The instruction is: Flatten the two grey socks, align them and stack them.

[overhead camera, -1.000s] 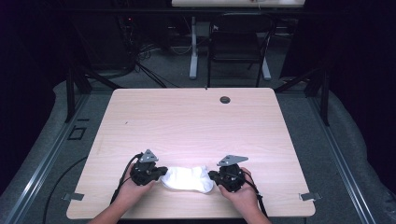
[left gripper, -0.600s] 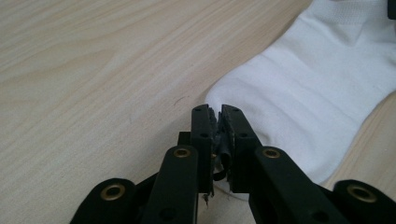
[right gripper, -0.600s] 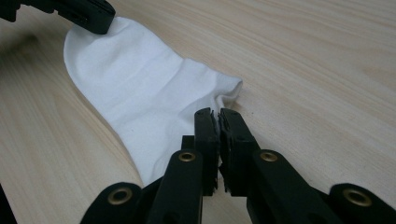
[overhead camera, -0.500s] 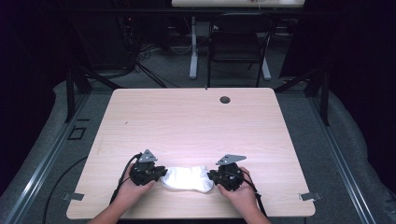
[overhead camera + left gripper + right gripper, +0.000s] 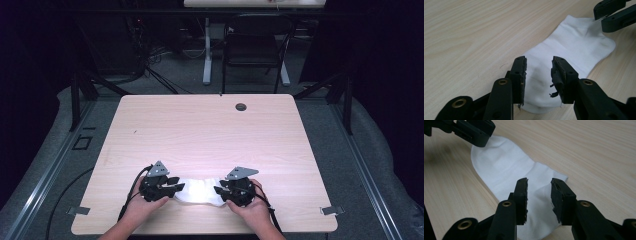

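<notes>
**Both hand-held grippers let go of white sock at counter's near edge**

Since the frame a second earlier, when both tools were pinched onto the ends of the sock (image 5: 200,190), the jaws of each have just been opening; the hands themselves have barely shifted. At lower left of the high view, the left hand-held gripper (image 5: 176,188) lies low over the counter (image 5: 210,135), held in the person's left hand (image 5: 142,205), pointing toward the frame's centre. In its own view its jaws stand spread, one end of the sock lying flat on the wood between them, the pads clear of the cloth. The sock stretches across the lower middle of the high view, close to the counter's near edge. At lower right, the right hand-held gripper (image 5: 220,191), in the right hand (image 5: 252,207), faces the left one; its jaws are likewise spread over the sock's other end, not pressing it. Beyond the sock the wooden top is bare up to a small dark grommet (image 5: 241,106) near the far edge.
</notes>
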The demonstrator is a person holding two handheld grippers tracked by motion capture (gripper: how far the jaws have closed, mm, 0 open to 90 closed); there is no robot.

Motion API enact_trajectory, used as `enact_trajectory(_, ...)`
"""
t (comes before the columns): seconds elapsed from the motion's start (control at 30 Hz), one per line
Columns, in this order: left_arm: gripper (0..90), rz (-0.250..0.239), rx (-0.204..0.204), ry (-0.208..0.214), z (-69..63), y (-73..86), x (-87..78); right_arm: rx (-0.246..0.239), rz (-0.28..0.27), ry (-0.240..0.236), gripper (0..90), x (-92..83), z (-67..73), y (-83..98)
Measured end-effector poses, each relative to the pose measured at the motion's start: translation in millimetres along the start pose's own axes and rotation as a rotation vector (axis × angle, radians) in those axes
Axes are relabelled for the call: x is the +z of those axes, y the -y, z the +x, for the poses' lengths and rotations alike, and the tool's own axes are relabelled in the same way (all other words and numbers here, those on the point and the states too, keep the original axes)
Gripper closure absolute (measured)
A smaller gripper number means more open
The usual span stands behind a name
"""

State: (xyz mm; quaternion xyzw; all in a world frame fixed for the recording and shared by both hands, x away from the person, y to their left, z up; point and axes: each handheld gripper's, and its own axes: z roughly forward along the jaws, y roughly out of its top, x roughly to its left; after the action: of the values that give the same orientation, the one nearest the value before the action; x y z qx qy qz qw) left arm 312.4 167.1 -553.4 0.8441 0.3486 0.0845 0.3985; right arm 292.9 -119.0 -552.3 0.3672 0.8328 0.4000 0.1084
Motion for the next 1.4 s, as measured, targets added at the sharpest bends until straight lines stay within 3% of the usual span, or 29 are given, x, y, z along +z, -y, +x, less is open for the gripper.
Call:
enact_trajectory(0.3,60.4,0.023,-0.001,-0.002,0.7,6.9,0.5,0.009,0.037,-0.003,60.5,7.8,-1.7,6.3)
enact_trajectory(0.77,57.2,0.081,0.024,0.003,0.7,17.7,8.1,0.018,0.083,-0.007,59.7,14.6,-2.8,12.8)
enact_trajectory(1.03,57.3,0.075,0.044,-0.005,0.4,19.1,9.3,0.011,0.076,-0.002,59.7,14.9,-3.1,14.7)
enact_trajectory(1.4,57.4,0.054,0.023,-0.016,4.1,17.2,13.3,0.021,0.069,0.004,59.6,17.5,-8.2,12.7)
